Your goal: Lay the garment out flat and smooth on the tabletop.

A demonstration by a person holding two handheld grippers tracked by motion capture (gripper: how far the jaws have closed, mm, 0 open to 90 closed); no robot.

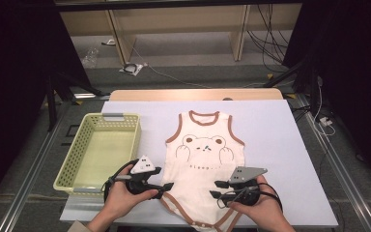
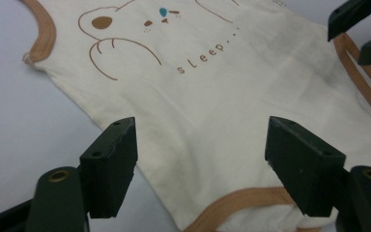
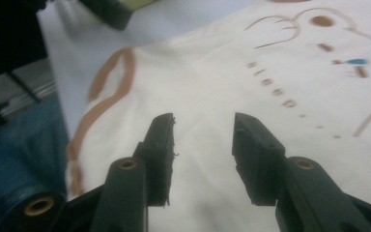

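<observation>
Basket: pale yellow-green basket [image 1: 96,152], left of centre in the high view, on the desk [image 1: 275,140].
Left tongs: left tongs [image 1: 164,189] at lower centre-left, jaws apart, nothing between them; the cloth lies flat below, as the left gripper view [image 2: 200,159] shows.
Bodysuit: cream sleeveless baby bodysuit [image 1: 205,154], brown trim, bear drawing, the word "sleep..." under it; spread flat at centre frame, neck toward the top.
Bodysuit against tongs: its lower hem lies between both tongs, one at each bottom corner.
Right tongs: right tongs [image 1: 216,189] at lower centre-right, jaws parted, gripping nothing, over the cloth in the right gripper view [image 3: 203,140].
</observation>
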